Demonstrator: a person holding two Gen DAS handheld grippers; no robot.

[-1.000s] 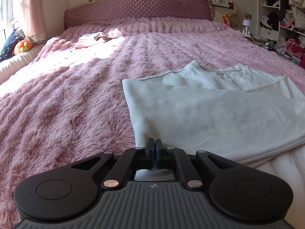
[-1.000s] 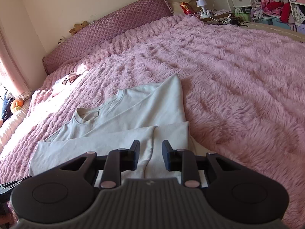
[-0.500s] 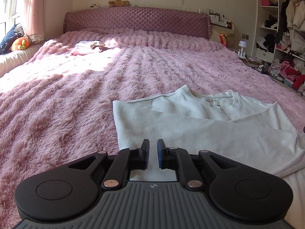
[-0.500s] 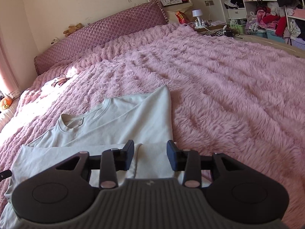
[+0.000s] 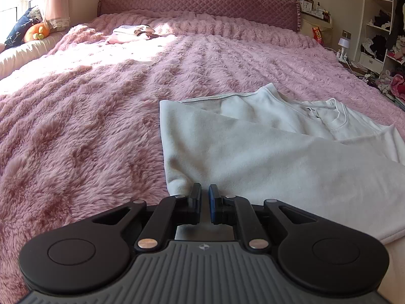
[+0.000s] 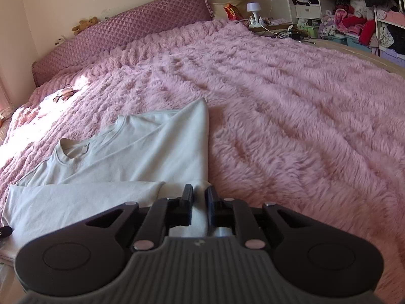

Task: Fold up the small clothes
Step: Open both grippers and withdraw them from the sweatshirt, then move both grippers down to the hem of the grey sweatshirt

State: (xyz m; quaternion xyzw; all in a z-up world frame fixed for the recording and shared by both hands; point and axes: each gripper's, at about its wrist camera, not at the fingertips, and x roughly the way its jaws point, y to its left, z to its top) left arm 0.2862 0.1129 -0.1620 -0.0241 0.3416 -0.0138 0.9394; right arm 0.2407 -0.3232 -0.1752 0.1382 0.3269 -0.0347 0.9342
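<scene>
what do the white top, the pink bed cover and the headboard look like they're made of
White top: looks like soft matte knit, maybe cotton jersey or light fleece, with a ribbed collar and limp folds. Pink bed cover: long-pile plush, probably faux fur, with shaggy tufts in ridged rows. Headboard: padded mauve fabric, diamond-quilted with a slight sheen; the fibre is unclear.

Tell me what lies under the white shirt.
The white shirt lies on the fluffy pink blanket, which shows all around it. One sleeve is folded across the body. Whatever else sits beneath the cloth is covered and cannot be seen.
</scene>
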